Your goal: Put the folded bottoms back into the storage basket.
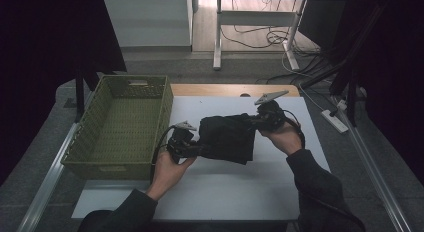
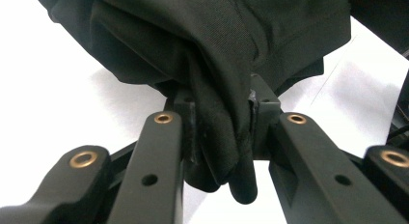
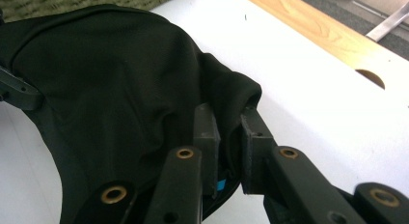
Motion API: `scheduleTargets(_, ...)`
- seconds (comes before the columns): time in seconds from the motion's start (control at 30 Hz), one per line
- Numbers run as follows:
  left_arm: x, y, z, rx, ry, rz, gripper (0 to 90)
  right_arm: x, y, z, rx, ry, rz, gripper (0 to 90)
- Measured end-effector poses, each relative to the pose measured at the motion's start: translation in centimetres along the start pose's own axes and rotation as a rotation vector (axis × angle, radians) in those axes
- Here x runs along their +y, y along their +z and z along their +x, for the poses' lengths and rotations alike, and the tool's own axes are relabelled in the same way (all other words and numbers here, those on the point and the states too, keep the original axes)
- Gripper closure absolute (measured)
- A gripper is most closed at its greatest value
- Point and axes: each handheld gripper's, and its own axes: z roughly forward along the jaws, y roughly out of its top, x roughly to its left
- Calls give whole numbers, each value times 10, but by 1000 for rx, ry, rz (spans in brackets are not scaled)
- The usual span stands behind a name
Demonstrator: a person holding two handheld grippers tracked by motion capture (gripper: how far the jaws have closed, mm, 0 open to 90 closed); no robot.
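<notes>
- Two grippers share one load in the high view: the left gripper [image 1: 192,146] and right gripper [image 1: 257,121] each clamp an end of a folded black garment [image 1: 227,138], which we hold above the white table [image 1: 225,189], just right of the green basket [image 1: 120,124].
- Left gripper view: our jaws are shut on a bunched fold of the black garment [image 2: 222,79]. We judge it soft, light and limp, so it will sag between grips; thick folded edges are the best hold.
- Right gripper view: our jaws pinch the black garment [image 3: 106,89] at its rolled edge, with the bulk hanging beyond and left of them.
</notes>
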Motion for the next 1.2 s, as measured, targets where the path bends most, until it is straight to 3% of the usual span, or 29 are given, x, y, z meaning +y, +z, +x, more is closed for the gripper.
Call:
scheduleTargets(0.27,8,-24,-5,52,42,-9,724,17,-5,6,15,-15,-38,806)
scheduleTargets(0.5,12,-46,-1,61,45,-28,723,36,-6,13,24,-36,-63,807)
scheduleTargets(1.2,11,-98,31,113,-16,-76,722,84,23,27,82,-54,-116,807)
